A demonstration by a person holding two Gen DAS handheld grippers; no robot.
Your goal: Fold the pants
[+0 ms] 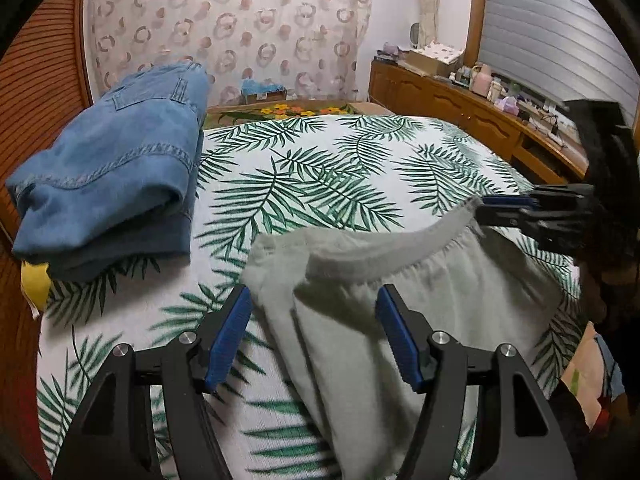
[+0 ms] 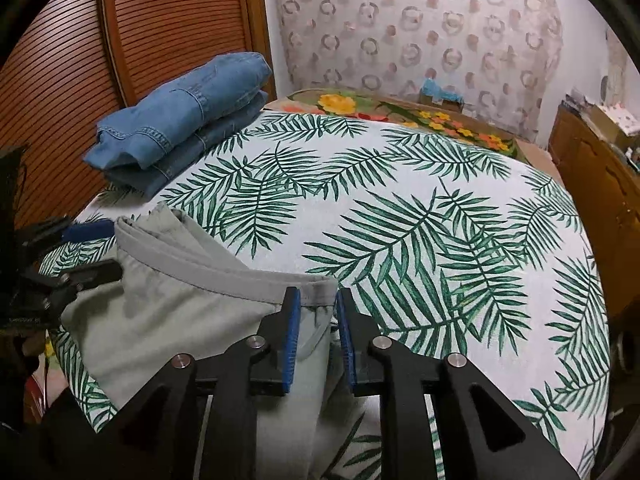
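Note:
Pale grey-green pants (image 1: 400,300) lie on the leaf-print bed, waistband (image 1: 384,252) toward the far side. My left gripper (image 1: 314,304) is open, jaws wide apart over the left part of the pants. My right gripper (image 2: 318,304) is shut on the right end of the waistband (image 2: 320,292) and lifts it slightly. In the left wrist view the right gripper (image 1: 486,210) holds the waistband's end at the right. In the right wrist view the left gripper (image 2: 90,248) stands open at the left by the pants (image 2: 168,312).
Folded blue jeans (image 1: 112,168) lie at the bed's far left, also in the right wrist view (image 2: 180,116). A wooden slatted wall (image 2: 160,24) is behind them. A wooden sideboard (image 1: 460,108) with clutter runs along the right. The leaf-print bedcover (image 2: 440,240) stretches ahead.

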